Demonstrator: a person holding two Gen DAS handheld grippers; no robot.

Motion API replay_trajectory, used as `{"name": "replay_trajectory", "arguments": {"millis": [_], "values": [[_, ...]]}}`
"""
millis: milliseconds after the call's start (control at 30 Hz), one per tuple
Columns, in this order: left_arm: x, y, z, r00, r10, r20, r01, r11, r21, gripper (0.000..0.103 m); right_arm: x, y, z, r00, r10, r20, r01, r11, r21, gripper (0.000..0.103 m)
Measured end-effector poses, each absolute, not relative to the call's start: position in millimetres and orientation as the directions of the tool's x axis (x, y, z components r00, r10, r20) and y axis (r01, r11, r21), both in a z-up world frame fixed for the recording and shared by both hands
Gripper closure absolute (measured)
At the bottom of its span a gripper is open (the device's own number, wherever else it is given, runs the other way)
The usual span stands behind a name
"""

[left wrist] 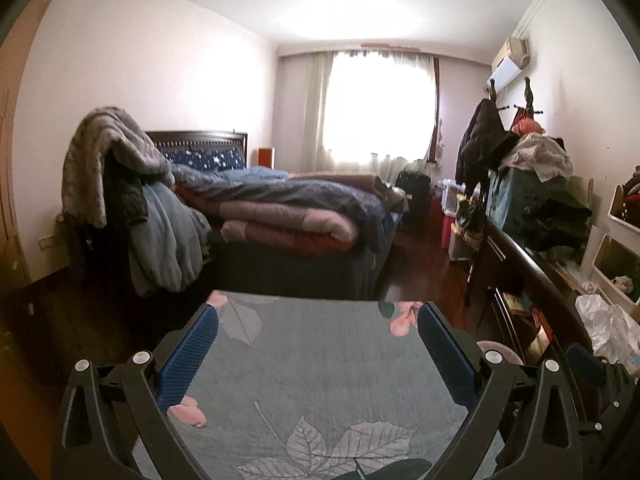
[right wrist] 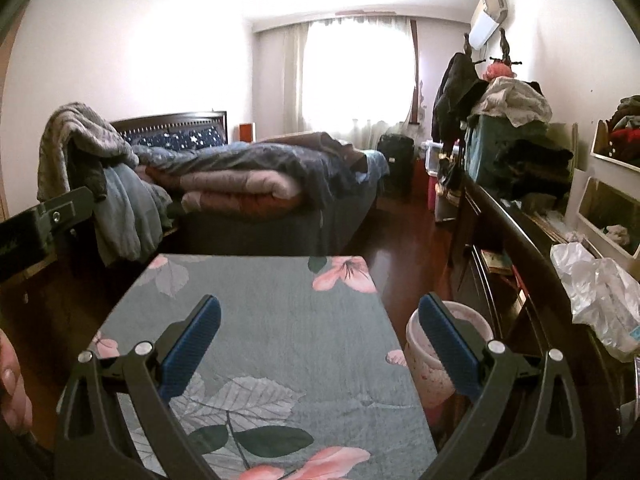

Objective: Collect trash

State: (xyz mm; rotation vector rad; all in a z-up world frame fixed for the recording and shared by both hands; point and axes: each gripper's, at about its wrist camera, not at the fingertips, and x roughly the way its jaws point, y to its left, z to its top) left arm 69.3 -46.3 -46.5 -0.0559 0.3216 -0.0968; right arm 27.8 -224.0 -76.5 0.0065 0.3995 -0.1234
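My left gripper (left wrist: 318, 312) is open and empty, held over a grey table with a leaf and pink flower pattern (left wrist: 320, 360). My right gripper (right wrist: 320, 304) is open and empty over the same table (right wrist: 260, 320). A pale pink waste bin (right wrist: 430, 368) stands on the floor just right of the table; its rim shows in the left wrist view (left wrist: 504, 354). A crumpled white plastic bag (right wrist: 600, 292) lies on the dark sideboard at the right, also in the left wrist view (left wrist: 608, 328). No trash shows on the table top.
A bed (left wrist: 288, 208) piled with quilts stands beyond the table. A chair draped with clothes (left wrist: 132, 200) is at the left. A dark sideboard (right wrist: 516, 232) stacked with clothes runs along the right wall. Red-brown floor (right wrist: 404, 232) lies between bed and sideboard.
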Motion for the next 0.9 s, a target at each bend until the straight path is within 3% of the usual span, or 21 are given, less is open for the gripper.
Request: {"name": "replay_trajectory", "arguments": {"millis": [600, 900], "values": [[4.7, -16.2, -8.0, 0.979, -0.077, -0.19, 0.059, 0.993, -0.099, 0.004, -33.1, -191.5, -30.0, 0.966, -0.108, -0.237, 0.098, 0.994, -0.05, 0.003], [-14.0, -8.4, 0.5, 0.987, -0.067, -0.146, 0.051, 0.993, -0.107, 0.004, -48.7, -185.5, -22.5, 0.973, -0.102, -0.207, 0.091, 0.994, -0.062, 0.003]]}}
